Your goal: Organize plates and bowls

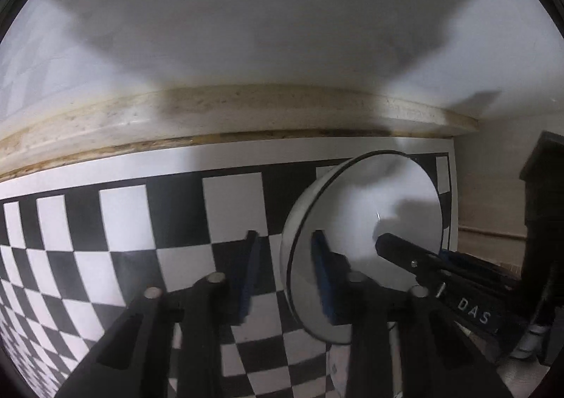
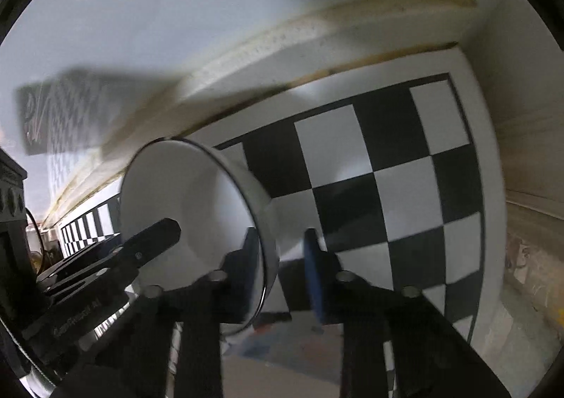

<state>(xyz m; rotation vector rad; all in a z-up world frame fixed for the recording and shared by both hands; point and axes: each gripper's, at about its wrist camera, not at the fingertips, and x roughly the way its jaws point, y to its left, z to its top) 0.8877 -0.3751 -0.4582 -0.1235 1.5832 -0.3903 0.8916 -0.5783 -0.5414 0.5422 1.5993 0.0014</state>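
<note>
1. Left wrist view: left claw (image 1: 287, 257) straddles the rim of the bowl (image 1: 370, 204), over the checkered mat (image 1: 123, 221). Can't tell if it pinches (blurred).
2. Right wrist view: right claw (image 2: 278, 257) straddles the opposite rim; grip equally unclear.
3. Step, as judged: grasping the bowl. Next: firm pinch, level lift.

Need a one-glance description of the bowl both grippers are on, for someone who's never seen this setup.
Start at the black-and-white checkerboard mat that runs along the pale wall ledge. Near the mat's end, a white bowl is held tipped on its side, each gripper's fingers straddling its rim from opposite sides. A thin dark line around the rim marks it out; no other dish is clearly visible.
</note>
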